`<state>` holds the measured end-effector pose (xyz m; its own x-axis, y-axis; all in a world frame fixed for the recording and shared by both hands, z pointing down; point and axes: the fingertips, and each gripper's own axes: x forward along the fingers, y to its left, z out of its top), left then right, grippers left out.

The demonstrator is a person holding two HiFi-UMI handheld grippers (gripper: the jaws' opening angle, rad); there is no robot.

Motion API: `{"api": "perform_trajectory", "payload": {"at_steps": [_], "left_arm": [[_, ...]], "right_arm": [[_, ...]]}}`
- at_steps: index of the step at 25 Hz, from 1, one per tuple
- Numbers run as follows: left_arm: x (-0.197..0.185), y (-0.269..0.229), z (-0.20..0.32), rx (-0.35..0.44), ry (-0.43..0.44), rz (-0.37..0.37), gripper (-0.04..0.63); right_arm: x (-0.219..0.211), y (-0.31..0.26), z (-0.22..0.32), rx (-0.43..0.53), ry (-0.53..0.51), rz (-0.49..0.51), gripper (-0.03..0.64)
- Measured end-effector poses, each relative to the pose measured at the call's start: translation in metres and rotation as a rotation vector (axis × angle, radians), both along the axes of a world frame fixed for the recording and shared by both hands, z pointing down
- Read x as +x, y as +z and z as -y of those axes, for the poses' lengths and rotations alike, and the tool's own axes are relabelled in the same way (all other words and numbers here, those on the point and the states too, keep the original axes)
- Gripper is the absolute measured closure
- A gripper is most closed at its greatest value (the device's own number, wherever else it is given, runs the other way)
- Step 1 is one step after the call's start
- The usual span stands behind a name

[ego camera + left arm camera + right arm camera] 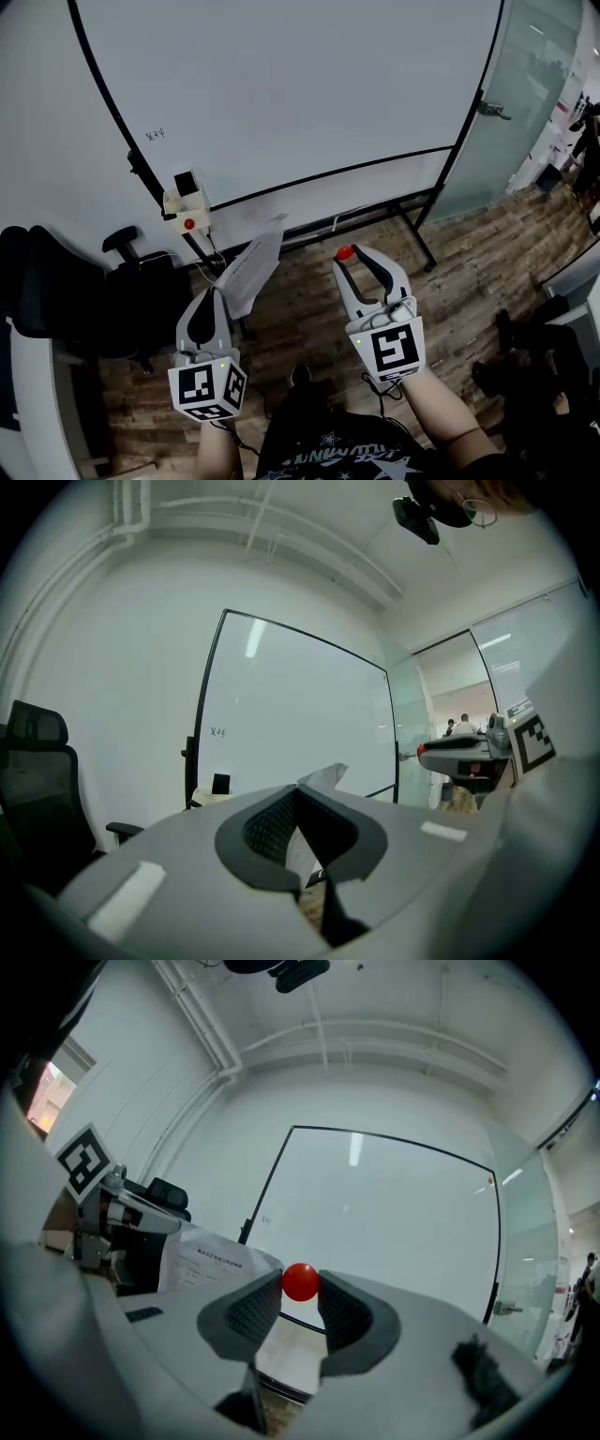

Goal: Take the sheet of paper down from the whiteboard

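Whiteboard (309, 84) on a black wheeled stand fills the upper part of the head view, standing on a wooden plank floor (469, 272). A few small handwritten marks sit near its left edge. A cream box (186, 202) with a red button is fixed at the board's lower left corner. A black office chair (56, 291) stands to the left, and a frosted glass wall (525, 94) is on the right.

Two hands reach forward from the bottom of the view, each holding a grey gripper with a marker cube.

The left gripper (219, 292) has its jaws clenched on the lower edge of the sheet of paper (251, 267). The printed sheet is off the board, held in the air in front of the board's lower frame and above the floor. It rises from the jaws and leans up to the right, with its top corner slightly curled.

The right gripper (354, 255), just to the right of the sheet and apart from it, grasps a small red ball (345, 252) between its jaw tips. Both dark pads touch the ball's sides.
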<state>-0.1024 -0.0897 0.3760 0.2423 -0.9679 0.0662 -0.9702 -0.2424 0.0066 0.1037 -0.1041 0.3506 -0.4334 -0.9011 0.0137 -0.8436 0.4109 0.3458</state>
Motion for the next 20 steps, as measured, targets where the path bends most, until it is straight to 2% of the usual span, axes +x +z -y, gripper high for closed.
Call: {"api": "perform_trajectory", "payload": {"at_steps": [9,20], "left_arm": [[0.021,-0.005,-0.052,0.005,-0.013,-0.02,0.588],[0.034,0.003,-0.076,-0.013,-0.01,-0.01,0.588]], "right_arm": [[0.008,0.003,-0.049,-0.013,-0.034,-0.021,0.486],[0.015,0.007,-0.065,-0.015,-0.06,-0.003,0.486]]}}
